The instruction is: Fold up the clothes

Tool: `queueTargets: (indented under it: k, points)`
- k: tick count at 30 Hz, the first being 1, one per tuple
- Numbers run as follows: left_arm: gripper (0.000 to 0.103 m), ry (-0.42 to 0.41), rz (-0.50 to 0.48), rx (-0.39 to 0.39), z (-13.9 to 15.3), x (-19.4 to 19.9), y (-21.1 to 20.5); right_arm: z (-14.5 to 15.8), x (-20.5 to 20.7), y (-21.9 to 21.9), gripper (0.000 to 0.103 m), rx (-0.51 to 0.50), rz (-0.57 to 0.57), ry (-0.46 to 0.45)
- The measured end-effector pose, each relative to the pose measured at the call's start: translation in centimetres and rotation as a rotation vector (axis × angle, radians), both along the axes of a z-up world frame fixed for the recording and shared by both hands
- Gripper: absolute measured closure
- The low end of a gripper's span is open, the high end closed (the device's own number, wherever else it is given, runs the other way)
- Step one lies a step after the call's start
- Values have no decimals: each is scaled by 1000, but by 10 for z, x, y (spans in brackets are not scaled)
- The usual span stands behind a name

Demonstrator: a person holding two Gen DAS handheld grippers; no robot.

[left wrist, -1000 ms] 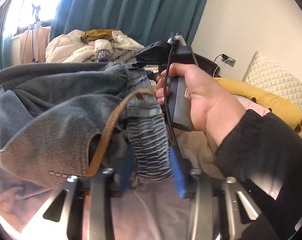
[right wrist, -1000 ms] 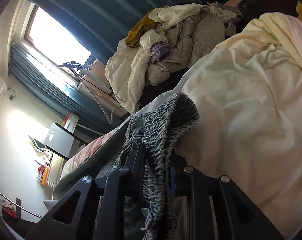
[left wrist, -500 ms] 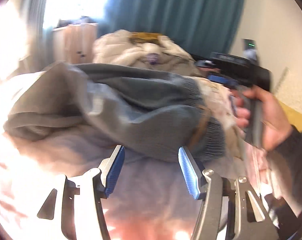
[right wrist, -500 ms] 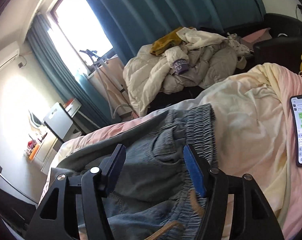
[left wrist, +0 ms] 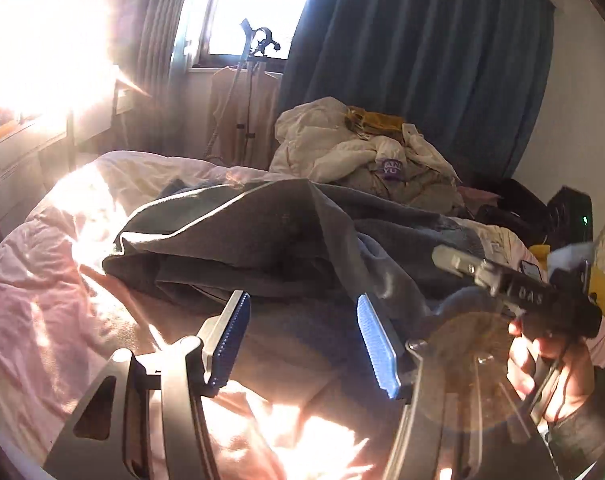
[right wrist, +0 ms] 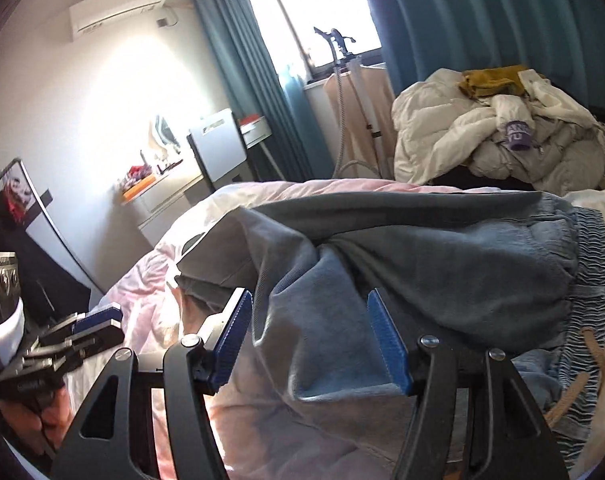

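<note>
Trousers (right wrist: 442,256) released since a second ago, now folded over on bed (left wrist: 42,280). Left tongs (left wrist: 300,344) and right tongs (right wrist: 316,344) spread, empty, withdrawn. Next fold pending.

hard daylight pours through the window (left wrist: 246,4) between the teal curtains (right wrist: 238,80). in the left wrist view it blows the upper left out to white, streaks flare across the pink bedding (left wrist: 34,312) and lays a hazy lens ring over the lower right. the right wrist view is clearer, its white wall (right wrist: 114,92) glowing. both frames bend and darken at the fisheye rim.
</note>
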State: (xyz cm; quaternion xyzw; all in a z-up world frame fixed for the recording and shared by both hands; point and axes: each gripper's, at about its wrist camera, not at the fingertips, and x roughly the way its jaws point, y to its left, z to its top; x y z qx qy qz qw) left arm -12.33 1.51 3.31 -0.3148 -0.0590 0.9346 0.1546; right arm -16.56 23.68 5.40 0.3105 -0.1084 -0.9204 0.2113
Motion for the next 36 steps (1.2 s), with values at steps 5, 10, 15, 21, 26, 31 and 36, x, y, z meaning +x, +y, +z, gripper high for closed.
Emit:
queueTargets:
  k: [5, 10, 15, 21, 26, 31, 36]
  points:
    - [45, 29, 42, -54, -5, -16, -24, -2, -13, -45, 42, 93, 94, 37]
    - [45, 15, 61, -15, -13, -30, -53, -1, -52, -72, 42, 95, 140, 24]
    - [45, -21, 107, 26, -24, -40, -79, 4, -91, -128, 42, 294, 197, 35]
    - [45, 14, 91, 42, -22, -37, -86, -9, -122, -167, 59, 418, 239, -57]
    - [45, 20, 98, 81, -17, -33, -95, -16, -94, -171, 97, 514, 241, -96]
    - [45, 23, 100, 115, -10, -25, -103, -1, -29, -158, 101, 529, 257, -40]
    - [45, 6, 109, 187, -5, -16, -122, 14, 32, -143, 101, 524, 298, -12]
